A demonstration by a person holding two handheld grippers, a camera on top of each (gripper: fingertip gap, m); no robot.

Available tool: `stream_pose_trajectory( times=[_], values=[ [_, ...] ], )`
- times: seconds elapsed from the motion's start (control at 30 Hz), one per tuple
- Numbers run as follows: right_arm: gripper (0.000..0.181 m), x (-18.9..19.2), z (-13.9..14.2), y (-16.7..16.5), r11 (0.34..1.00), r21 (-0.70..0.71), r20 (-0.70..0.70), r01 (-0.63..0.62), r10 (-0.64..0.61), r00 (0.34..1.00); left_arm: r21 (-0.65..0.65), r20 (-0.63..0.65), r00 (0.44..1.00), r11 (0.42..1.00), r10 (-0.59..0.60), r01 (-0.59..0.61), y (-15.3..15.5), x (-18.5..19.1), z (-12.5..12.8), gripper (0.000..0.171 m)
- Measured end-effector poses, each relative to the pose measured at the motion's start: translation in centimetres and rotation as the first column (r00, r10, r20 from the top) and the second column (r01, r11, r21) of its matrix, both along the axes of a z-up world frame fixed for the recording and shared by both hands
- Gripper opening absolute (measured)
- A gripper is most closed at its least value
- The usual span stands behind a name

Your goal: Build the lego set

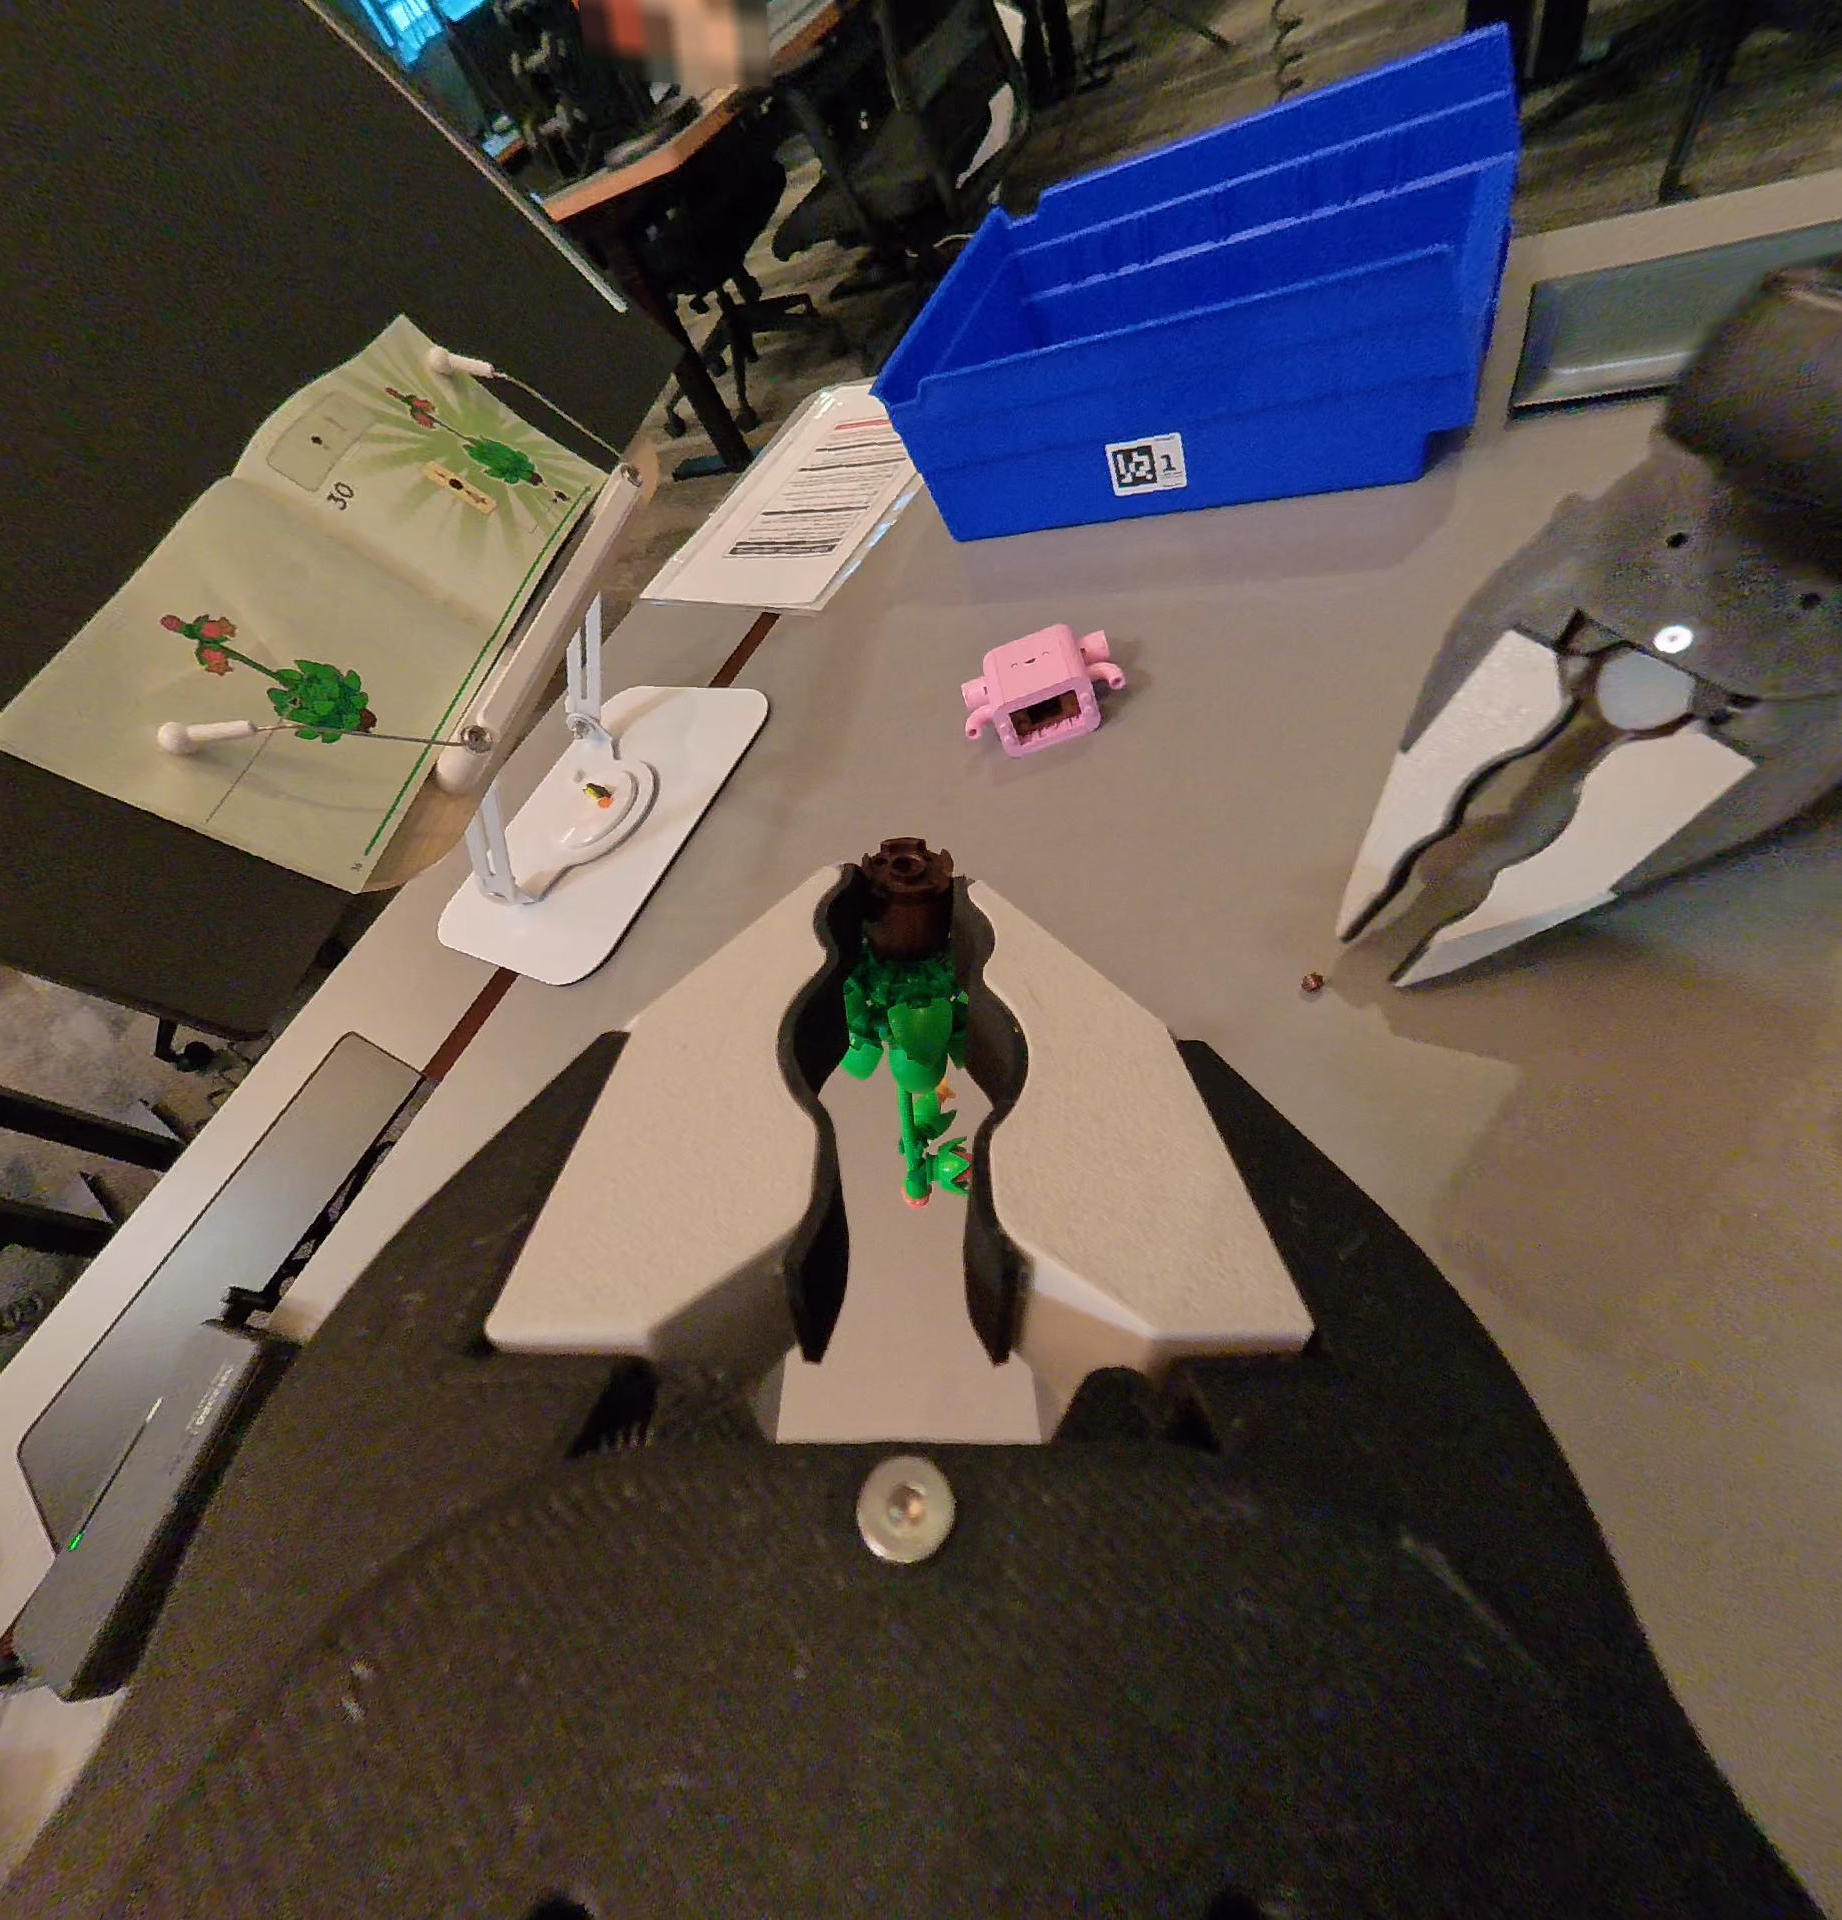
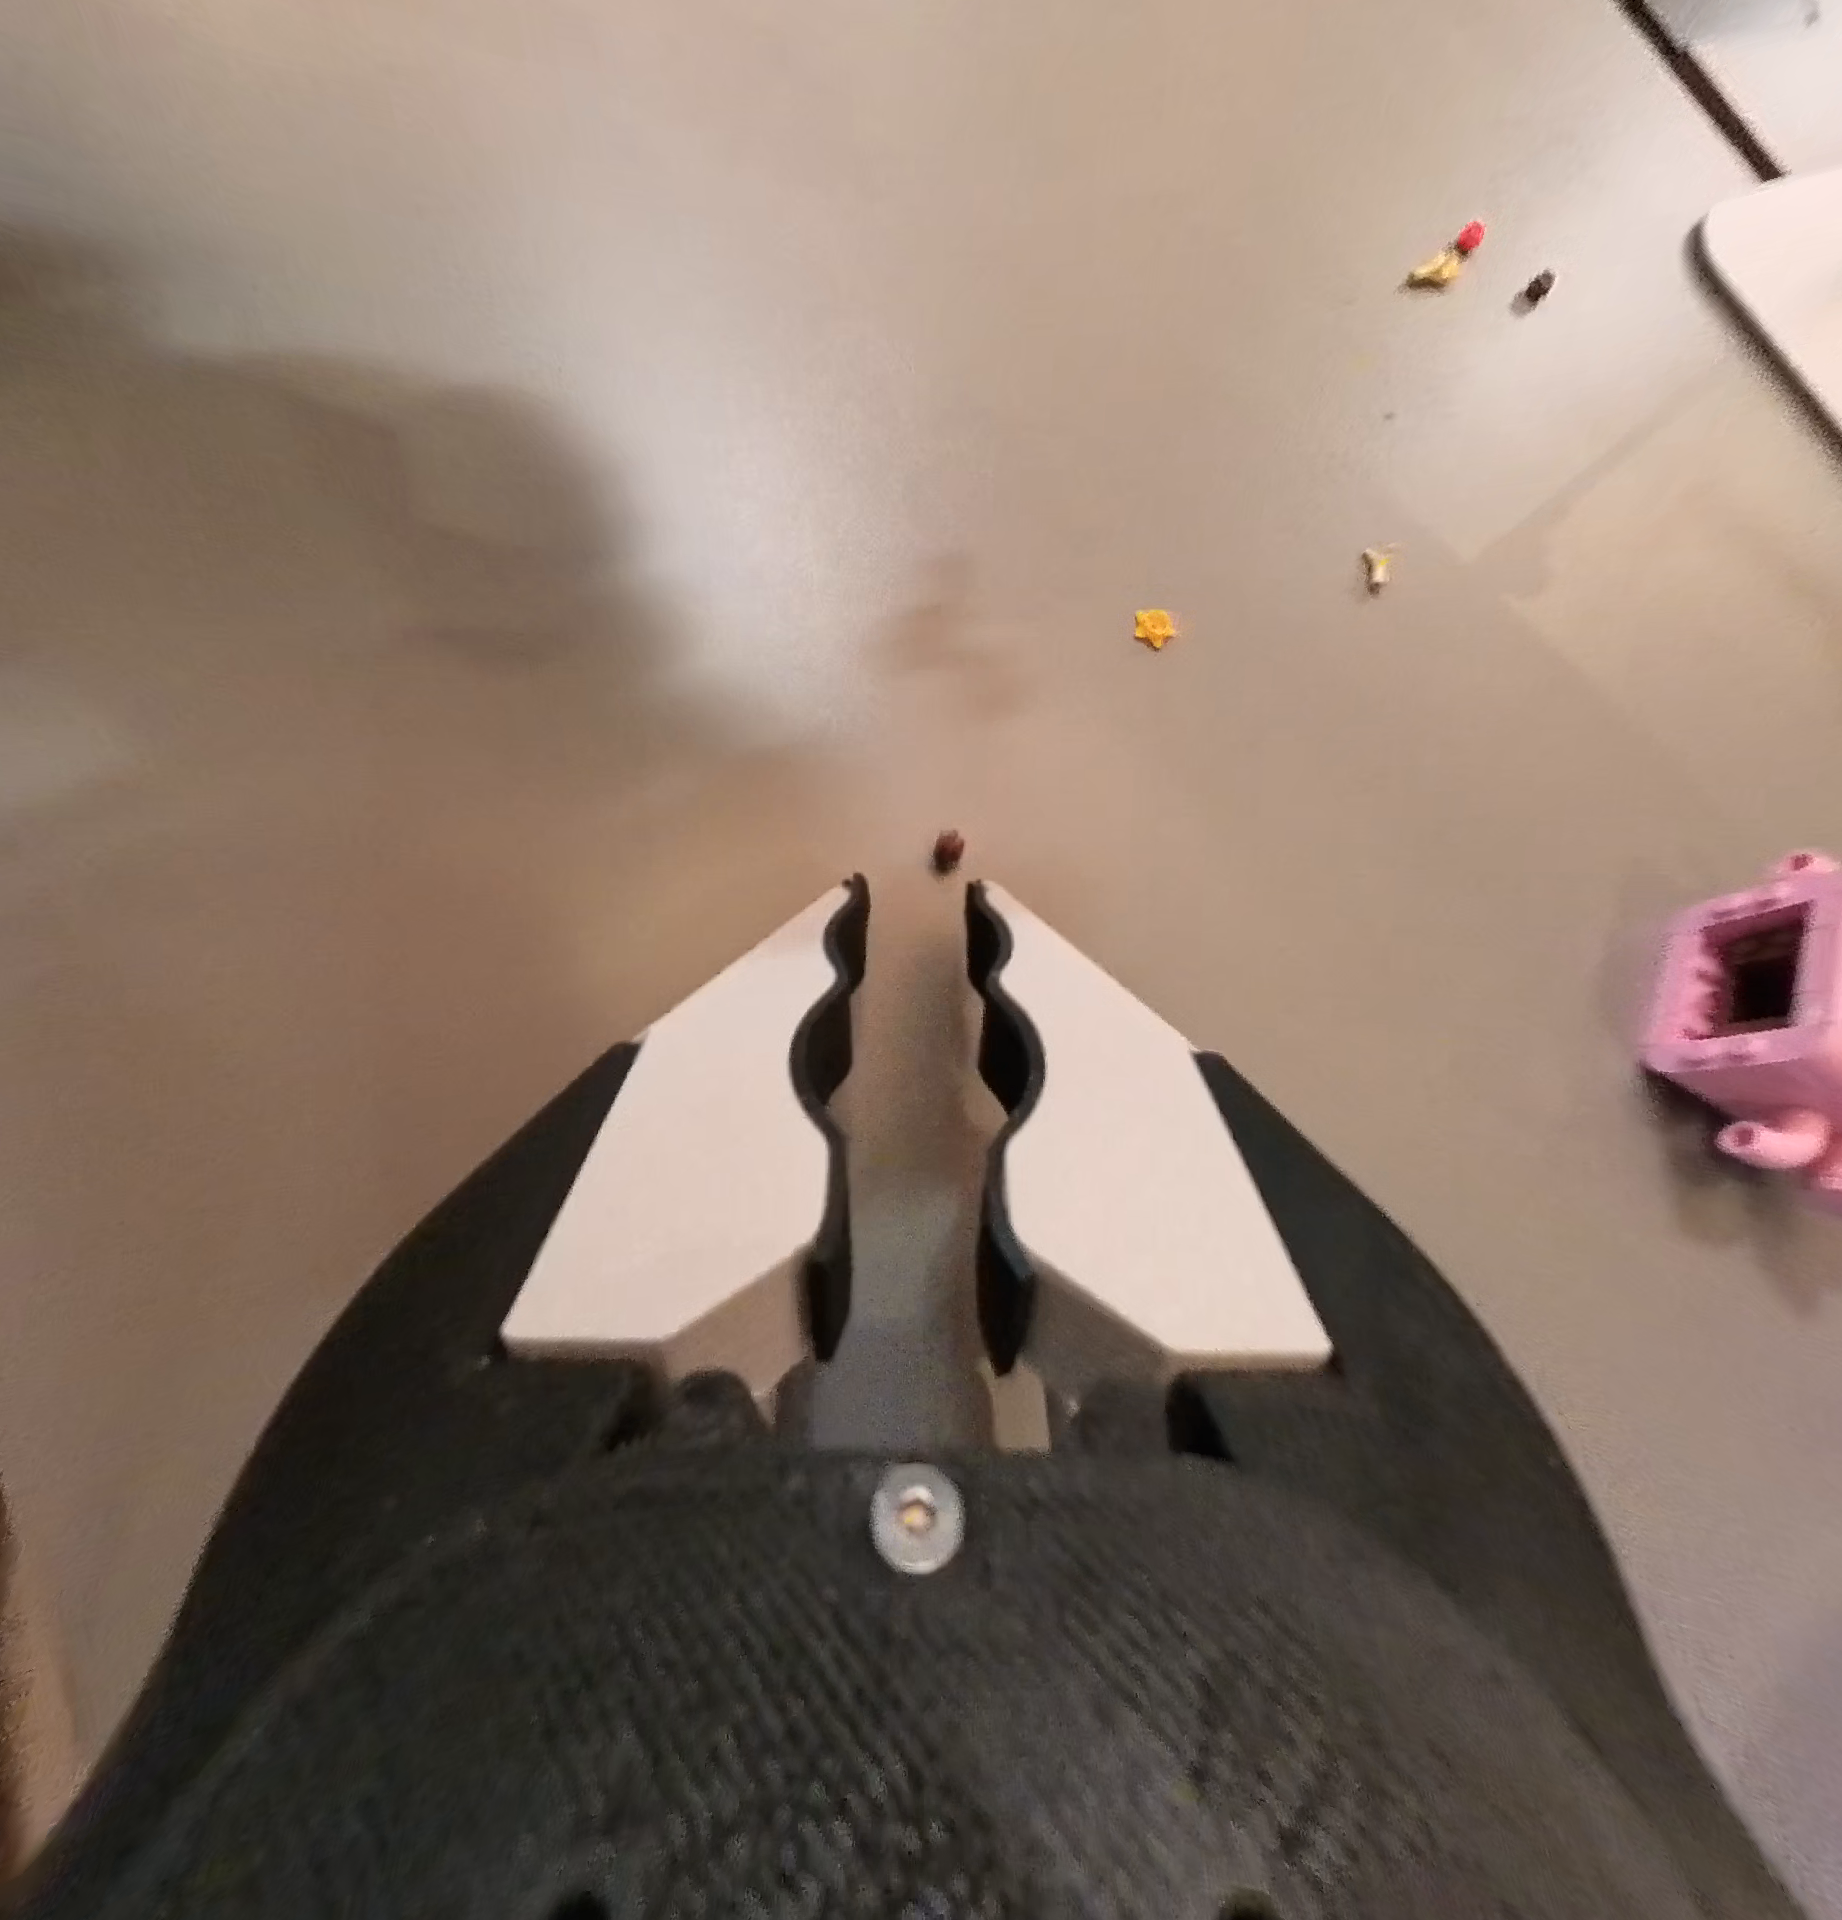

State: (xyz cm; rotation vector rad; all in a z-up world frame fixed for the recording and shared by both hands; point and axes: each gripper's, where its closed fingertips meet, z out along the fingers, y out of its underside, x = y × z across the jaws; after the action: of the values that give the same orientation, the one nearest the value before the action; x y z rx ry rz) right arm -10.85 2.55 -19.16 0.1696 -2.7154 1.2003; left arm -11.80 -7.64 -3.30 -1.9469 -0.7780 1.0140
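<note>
My left gripper [image 1: 904, 894] is shut on a lego plant: a dark brown round base [image 1: 906, 899] sticks out at the fingertips, and green leaves with a stem [image 1: 912, 1049] run back between the fingers. My right gripper [image 2: 915, 883] is open, tips low over the table, with a tiny dark brown piece [image 2: 948, 850] just beyond them. The right gripper also shows in the left wrist view [image 1: 1374, 951], with that piece [image 1: 1312, 981] just left of its tips. A pink cube-shaped lego pot [image 1: 1042, 691] lies on its side mid-table and shows in the right wrist view [image 2: 1769, 1018].
A blue bin [image 1: 1208, 312] stands at the back. An open instruction booklet [image 1: 293, 603] rests on a white stand [image 1: 605, 831] at left, beside a laminated sheet [image 1: 803, 499]. Small loose pieces lie ahead of the right gripper: yellow [image 2: 1156, 628], cream [image 2: 1376, 567], red-yellow [image 2: 1449, 258], dark [image 2: 1536, 289]. Spacing between my two grippers at the tips: around 20 cm. The pink cube-shaped lego pot [image 1: 1042, 691] is closer to my right gripper, around 20 cm from its tips; the left tips are 25 cm off. My right wrist view [image 2: 1826, 990] looks at it from another angle.
</note>
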Motion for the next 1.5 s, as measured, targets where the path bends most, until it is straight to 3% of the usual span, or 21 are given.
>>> stream_pose_trajectory(
  times=[0.1,0.4,0.73,0.93,1.1,1.23,1.5],
  values=[
    [0.020,-0.3,0.2,-0.7,0.999,-0.035,0.116,0.028,-0.023,0.993,-0.009,-0.001,1.000,1.000,0.001,-0.001,0.1,0.0,0.0,0.014],
    [0.020,0.2,0.0,-1.6,0.998,-0.053,0.273,0.019,-0.004,0.962,-0.001,-0.003,1.000,1.000,0.009,-0.009,-0.4,0.1,0.0,0.014],
    [0.019,-0.2,0.6,-1.5,0.996,-0.077,0.234,0.034,-0.015,0.972,0.007,0.008,1.000,1.000,0.013,-0.013,-0.7,-0.1,-0.4,0.014],
    [0.019,-1.4,0.6,0.8,0.995,-0.042,0.232,0.086,-0.074,0.970,0.008,0.015,1.000,1.000,0.017,-0.017,-0.9,-0.1,-0.6,0.014],
    [0.017,1.6,1.3,1.5,0.994,-0.105,0.317,0.043,-0.008,0.949,0.015,0.024,1.000,1.000,0.014,-0.014,-0.9,-0.3,-1.0,0.014],
    [0.016,2.3,0.1,0.7,0.998,-0.051,0.223,0.025,-0.013,0.975,0.014,0.035,0.999,1.000,0.006,-0.007,-0.5,-0.4,-1.4,0.014],
    [0.005,1.5,-0.9,0.0,0.998,-0.008,0.213,0.056,-0.053,0.976,0.001,0.021,1.000,1.000,0.011,-0.011,-0.5,-0.2,-0.9,0.014]
  ],
)
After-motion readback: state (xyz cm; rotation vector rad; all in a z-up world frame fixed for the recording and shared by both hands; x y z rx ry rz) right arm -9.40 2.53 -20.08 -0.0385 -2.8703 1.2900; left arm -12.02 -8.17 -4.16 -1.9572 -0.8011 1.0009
